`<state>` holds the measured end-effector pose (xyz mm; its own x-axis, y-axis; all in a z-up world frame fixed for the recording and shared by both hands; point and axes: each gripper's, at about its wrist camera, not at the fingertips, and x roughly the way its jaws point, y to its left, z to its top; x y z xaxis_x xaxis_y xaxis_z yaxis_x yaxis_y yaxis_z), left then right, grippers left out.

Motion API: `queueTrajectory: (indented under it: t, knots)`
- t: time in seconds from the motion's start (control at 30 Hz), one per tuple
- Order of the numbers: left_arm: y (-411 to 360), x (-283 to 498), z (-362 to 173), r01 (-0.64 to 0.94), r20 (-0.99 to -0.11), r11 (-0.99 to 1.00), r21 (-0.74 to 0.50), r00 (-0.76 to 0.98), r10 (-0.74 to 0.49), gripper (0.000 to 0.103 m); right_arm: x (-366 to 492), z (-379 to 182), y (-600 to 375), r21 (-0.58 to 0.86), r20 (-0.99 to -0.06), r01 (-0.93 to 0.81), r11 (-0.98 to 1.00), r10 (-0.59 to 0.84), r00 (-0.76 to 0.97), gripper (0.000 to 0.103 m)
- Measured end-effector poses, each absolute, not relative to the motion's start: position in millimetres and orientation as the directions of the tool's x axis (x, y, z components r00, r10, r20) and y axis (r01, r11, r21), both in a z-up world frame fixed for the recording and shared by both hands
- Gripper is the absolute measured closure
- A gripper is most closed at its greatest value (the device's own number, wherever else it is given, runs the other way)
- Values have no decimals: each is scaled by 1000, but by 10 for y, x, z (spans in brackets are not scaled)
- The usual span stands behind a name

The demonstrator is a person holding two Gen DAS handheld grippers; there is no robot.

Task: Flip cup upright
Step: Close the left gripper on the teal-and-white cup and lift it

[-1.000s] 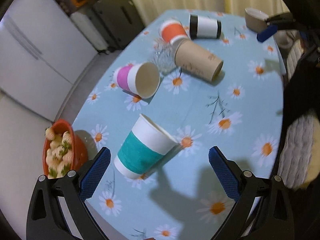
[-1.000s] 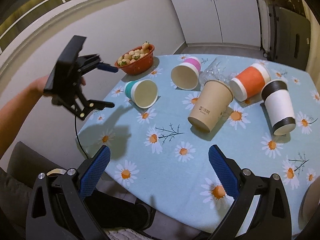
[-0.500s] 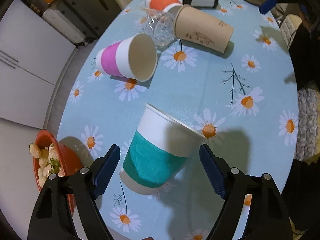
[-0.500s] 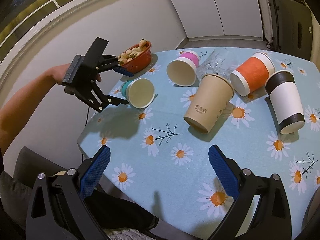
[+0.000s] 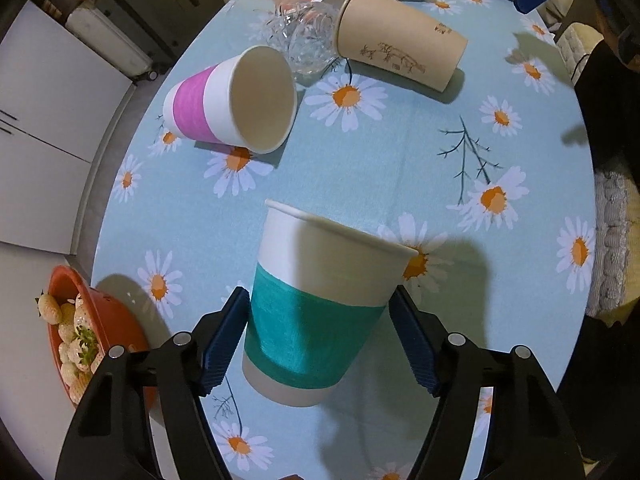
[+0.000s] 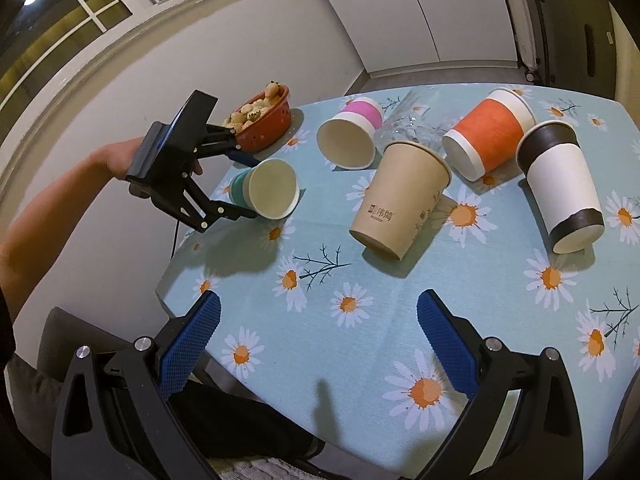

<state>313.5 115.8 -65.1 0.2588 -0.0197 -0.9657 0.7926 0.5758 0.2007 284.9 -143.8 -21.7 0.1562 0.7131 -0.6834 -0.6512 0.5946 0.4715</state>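
While the left gripper's (image 5: pixel 320 336) jaws clamp the empty teal cup (image 5: pixel 316 304), right gripper (image 6: pixel 320 340) gapes — strawberries fill the red bowl (image 6: pixel 260 120).

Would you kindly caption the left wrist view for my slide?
Left gripper fingers flank the toppled teal-banded cup on a daisy tablecloth.

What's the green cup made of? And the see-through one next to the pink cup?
The green cup looks like matte paper: rolled rim, dull white inside, a fuzzy-looking teal band that may be a textured sleeve. The see-through cup looks like clear, glossy plastic with ridges that catch light; it might be glass, hard to say.
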Motion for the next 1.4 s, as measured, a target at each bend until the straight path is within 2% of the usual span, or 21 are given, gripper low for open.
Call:
queueTrajectory:
  t: [0.27, 0.4, 0.6, 0.87, 1.13, 1.4]
  knots:
    - [1054, 2935, -402, 735, -961, 652, 186, 275, -37, 33, 2836, -186, -1577, 516, -655, -629, 582, 741, 148, 5]
    - [996, 2780, -216, 674, -954, 727, 130, 285, -94, 33, 2805, -162, -1639, 525, -649, -622, 581, 746, 149, 5]
    - [783, 2543, 145, 529, -919, 848, 22, 345, -192, 33, 2741, -158, -1816, 556, -628, -609, 565, 766, 136, 5]
    - [613, 2323, 359, 298, -888, 953, -51, 423, -179, 33, 2697, -101, -2063, 584, -598, -589, 559, 787, 153, 5]
    - [406, 2149, 345, 126, -851, 981, -149, 489, -192, 33, 2643, -93, -2189, 585, -595, -588, 559, 788, 158, 5]
    - [232, 2042, 69, -29, -824, 950, -312, 506, -255, 33, 2622, -120, -2256, 585, -600, -576, 570, 783, 165, 5]
